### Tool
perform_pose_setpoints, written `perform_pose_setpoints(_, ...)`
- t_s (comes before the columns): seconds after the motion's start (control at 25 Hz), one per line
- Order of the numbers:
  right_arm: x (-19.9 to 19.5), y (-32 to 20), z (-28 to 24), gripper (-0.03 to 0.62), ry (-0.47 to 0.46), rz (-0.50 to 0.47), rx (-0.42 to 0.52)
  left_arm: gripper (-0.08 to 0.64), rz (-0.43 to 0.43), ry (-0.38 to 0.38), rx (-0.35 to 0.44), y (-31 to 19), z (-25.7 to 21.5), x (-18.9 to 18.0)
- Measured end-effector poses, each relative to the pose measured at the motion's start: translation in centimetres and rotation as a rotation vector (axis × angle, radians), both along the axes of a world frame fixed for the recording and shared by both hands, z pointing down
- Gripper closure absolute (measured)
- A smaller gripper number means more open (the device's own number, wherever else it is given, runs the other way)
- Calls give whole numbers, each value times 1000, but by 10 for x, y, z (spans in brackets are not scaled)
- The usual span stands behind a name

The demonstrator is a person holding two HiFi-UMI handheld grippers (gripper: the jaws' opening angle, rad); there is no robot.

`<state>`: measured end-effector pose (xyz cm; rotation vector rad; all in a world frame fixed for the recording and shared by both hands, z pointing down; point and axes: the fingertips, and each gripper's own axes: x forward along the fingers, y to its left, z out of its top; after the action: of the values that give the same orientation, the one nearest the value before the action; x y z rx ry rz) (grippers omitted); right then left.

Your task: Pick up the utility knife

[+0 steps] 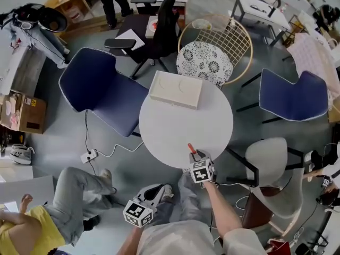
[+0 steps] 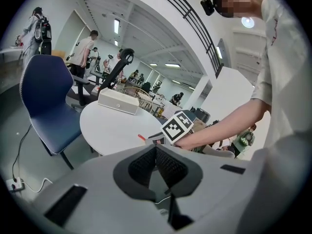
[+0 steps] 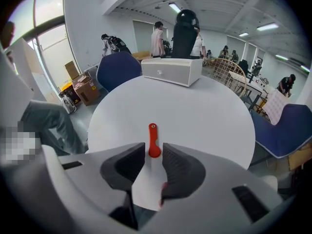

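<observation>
The utility knife point(image 1: 191, 149), red and slim, lies flat near the front edge of the round white table point(image 1: 175, 126). My right gripper point(image 1: 195, 155) points steeply down over its near end. In the right gripper view the knife point(image 3: 153, 135) runs away from me, its rounded end between the fingertips of the right gripper point(image 3: 154, 152); the jaws stand apart with a gap on each side. My left gripper point(image 1: 153, 192) hangs low, off the table to the front left. In its own view the left gripper point(image 2: 156, 150) has its pads together, nothing between them, and the knife point(image 2: 141, 137) shows small beyond.
A cream box point(image 1: 176, 89) sits at the table's far side. Round the table stand a blue chair point(image 1: 101, 89) on the left, a wire chair point(image 1: 212, 52) behind, another blue chair point(image 1: 292, 97) and a pale chair point(image 1: 273, 163) on the right. A seated person point(image 1: 32, 222) is at front left.
</observation>
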<state>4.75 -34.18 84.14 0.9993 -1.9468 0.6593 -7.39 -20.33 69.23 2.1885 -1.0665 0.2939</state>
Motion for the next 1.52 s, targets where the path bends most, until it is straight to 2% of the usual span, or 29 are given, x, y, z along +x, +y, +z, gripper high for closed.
perform_pose_setpoints(0.12, 0, -1, 0, 480, 10, -2, 12, 548, -3, -5, -7, 3, 1, -2)
perform_pose_setpoints(0.44, -2, 0, 3, 480, 58, -32, 32, 548, 2, 2, -9, 2, 3, 1)
perform_pose_setpoints(0.56, -3, 1, 3, 504, 56, -43, 33, 548, 2, 1, -7, 2, 3, 2)
perform_pose_setpoints(1.16, -1, 5, -5, 511, 43, -39, 32, 548, -2, -5, 11, 3, -6, -5)
perform_pose_setpoints(1.32, 3, 6, -28, 511, 14, -15, 84, 548, 17, -4, 30, -2, -8, -3)
perform_pose_setpoints(1.52, 9, 10, -78, 511, -34, 24, 198, 548, 51, 7, 75, -15, -17, 3)
